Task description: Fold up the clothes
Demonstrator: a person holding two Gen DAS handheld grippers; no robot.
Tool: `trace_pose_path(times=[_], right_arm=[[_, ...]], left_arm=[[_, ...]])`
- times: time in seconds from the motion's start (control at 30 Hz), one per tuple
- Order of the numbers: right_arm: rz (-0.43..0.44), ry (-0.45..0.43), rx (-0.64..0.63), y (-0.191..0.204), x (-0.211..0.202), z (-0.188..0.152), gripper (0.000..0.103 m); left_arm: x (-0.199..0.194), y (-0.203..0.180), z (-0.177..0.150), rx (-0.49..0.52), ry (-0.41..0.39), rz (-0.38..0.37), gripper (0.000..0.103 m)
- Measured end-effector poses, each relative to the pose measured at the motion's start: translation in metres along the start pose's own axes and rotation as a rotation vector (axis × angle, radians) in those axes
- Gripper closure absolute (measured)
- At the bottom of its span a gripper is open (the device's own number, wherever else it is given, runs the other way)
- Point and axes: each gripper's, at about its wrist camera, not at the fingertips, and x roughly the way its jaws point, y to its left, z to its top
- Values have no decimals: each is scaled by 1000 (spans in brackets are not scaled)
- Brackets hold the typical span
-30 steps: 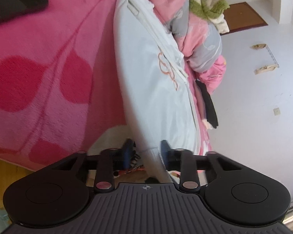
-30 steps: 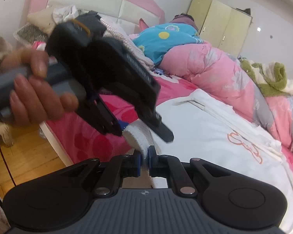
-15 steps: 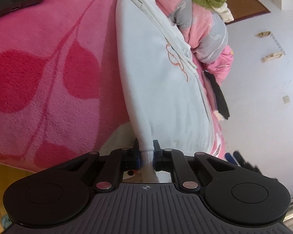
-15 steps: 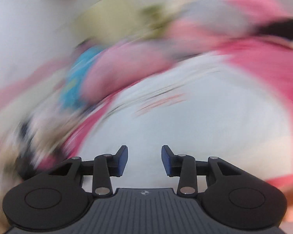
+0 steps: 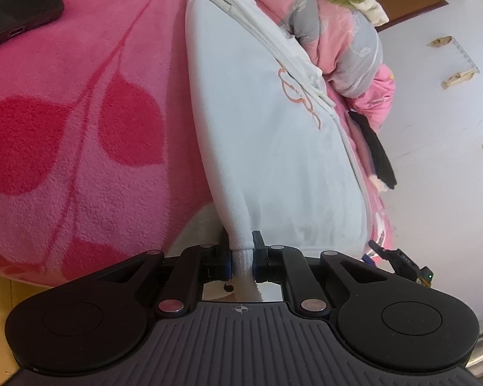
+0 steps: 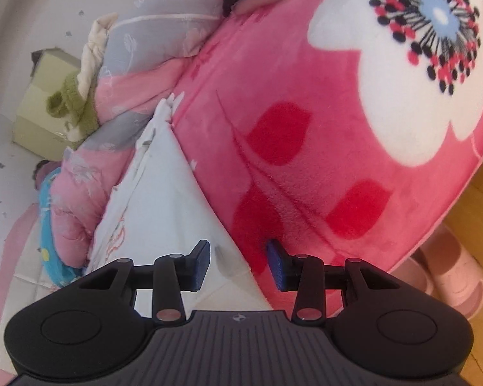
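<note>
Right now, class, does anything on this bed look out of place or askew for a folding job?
Yes. The white garment is not lying flat: the left gripper pinches its ribbed cuff, which pulls it into a taut cone. A dark device also sits on the pink blanket beside it.

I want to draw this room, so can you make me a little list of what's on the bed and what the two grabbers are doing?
bed cover: fuzzy pink blanket with red leaves
clothes: white sweatshirt with orange stitching, lying flat on the blanket
left gripper: shut on the sweatshirt's ribbed cuff
right gripper: open, nothing between its jaws, over the sweatshirt's edge
beside clothes: rumpled pink and grey quilt
far corner: black flat device
</note>
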Motion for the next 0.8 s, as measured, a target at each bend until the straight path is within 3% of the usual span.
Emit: trace_pose_path(times=[0.17, 0.33, 0.4, 0.47, 0.8], right_arm=[[108, 54, 57, -22, 6, -3, 60], [138, 107, 32, -19, 11, -17, 66], [130, 92, 17, -15, 7, -18, 85], [109, 82, 4, -10, 5, -19, 97], [149, 1, -87, 35, -28, -12, 100]], left_arm=[[2, -2, 0, -1, 3, 7, 94], [4, -7, -2, 20, 11, 22, 94], [3, -13, -3, 35, 1, 35, 94], [1, -18, -4, 44, -11, 41, 97], [-24, -44, 4, 28, -108, -59, 98]])
